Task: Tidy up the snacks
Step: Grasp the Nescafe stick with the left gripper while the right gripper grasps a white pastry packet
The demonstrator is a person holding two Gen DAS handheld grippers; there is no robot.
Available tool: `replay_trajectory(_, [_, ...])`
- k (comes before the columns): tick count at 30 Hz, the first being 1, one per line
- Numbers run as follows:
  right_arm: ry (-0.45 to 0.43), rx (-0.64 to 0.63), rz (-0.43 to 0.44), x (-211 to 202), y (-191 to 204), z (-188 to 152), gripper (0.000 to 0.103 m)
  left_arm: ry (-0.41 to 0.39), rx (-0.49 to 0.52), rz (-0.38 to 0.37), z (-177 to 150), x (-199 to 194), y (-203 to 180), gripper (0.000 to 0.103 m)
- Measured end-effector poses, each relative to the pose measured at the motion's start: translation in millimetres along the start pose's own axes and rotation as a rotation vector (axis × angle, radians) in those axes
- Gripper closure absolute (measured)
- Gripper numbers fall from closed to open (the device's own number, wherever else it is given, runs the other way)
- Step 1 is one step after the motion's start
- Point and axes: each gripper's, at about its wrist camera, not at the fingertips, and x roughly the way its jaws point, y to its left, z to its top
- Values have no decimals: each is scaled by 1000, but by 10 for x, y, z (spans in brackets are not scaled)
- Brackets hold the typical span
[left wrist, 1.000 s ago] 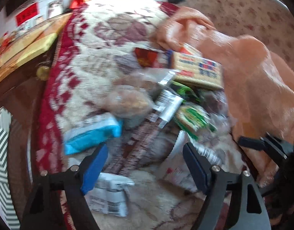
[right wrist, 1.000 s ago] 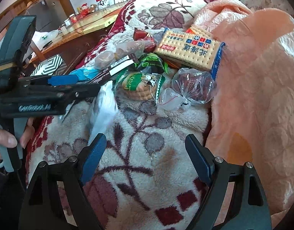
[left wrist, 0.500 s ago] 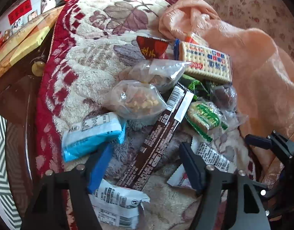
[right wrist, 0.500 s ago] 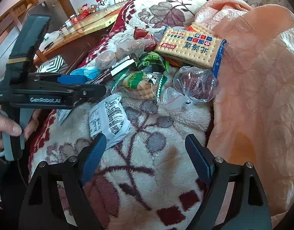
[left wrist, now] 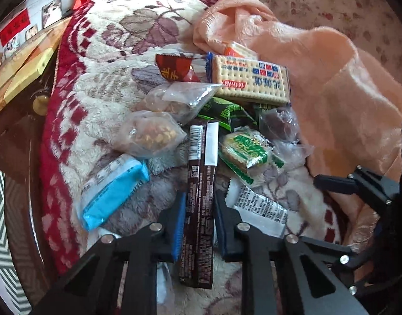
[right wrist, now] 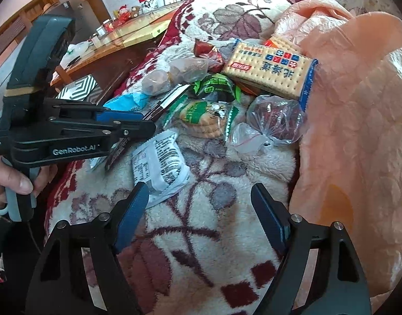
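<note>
1. Nearest the left wrist camera, the left gripper [left wrist: 199, 218] is seen with its jaws closing on the long brown bar [left wrist: 201, 191]; the bar lies between the blue pads and appears pressed by both; it is taken as the landmark for everything below.
2. Just right of the bar, a white printed packet [left wrist: 258, 210] lies flat on the patterned blanket [left wrist: 101, 84]; just left of the bar, a blue-and-white packet [left wrist: 114, 189] rests near the blanket's red border.
3. Nearer the right wrist camera than the bar, the right gripper [right wrist: 201, 210] is held wide over bare blanket, its jaws beginning to close; nothing is seen between them, and the white packet lies just beside its left pad.
4. Beyond the bar's far end, a clear bag of yellow-brown pieces [left wrist: 153, 136] and a second clear bag [left wrist: 180, 99] are found to the left; a green biscuit pack [left wrist: 245, 152] and a clear bag of dark contents [left wrist: 279, 126] to the right; a dark green packet [left wrist: 222, 110] sits between.
5. Farther still from the bar, a large cracker pack [left wrist: 250, 81] and a red wrapper [left wrist: 174, 65] lie against the orange cloth [left wrist: 332, 78].
6. Progress is judged as early; the snacks are still heaped loosely and unsorted; only the bar is being taken up; no container or sorted group can be made out, so nearly all of the tidying is judged to remain.
</note>
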Motion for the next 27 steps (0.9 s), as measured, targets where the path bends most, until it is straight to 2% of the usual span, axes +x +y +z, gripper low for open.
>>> replay_trajectory(2, [4, -15, -2, 2, 28, 12, 22, -13, -13, 8, -31, -51, 24, 81])
replay_trajectory(3, [10, -23, -6, 11, 44, 25, 22, -11, -24, 5, -45, -53, 43, 87])
replay_trajectory(12, [18, -59, -50, 1, 59, 127, 22, 4, -19, 63, -44, 81, -18, 86])
replay_trajectory(16, [45, -55, -26, 32, 57, 125, 22, 4, -43, 61, -39, 85, 1, 86])
replay_trajectory(17, [46, -62, -17, 30, 74, 124, 22, 3, -55, 56, -43, 75, 20, 89])
replay_trajectory(27, [62, -260, -67, 145, 405, 214, 22, -69, -175, 69, -161, -257, 216, 91])
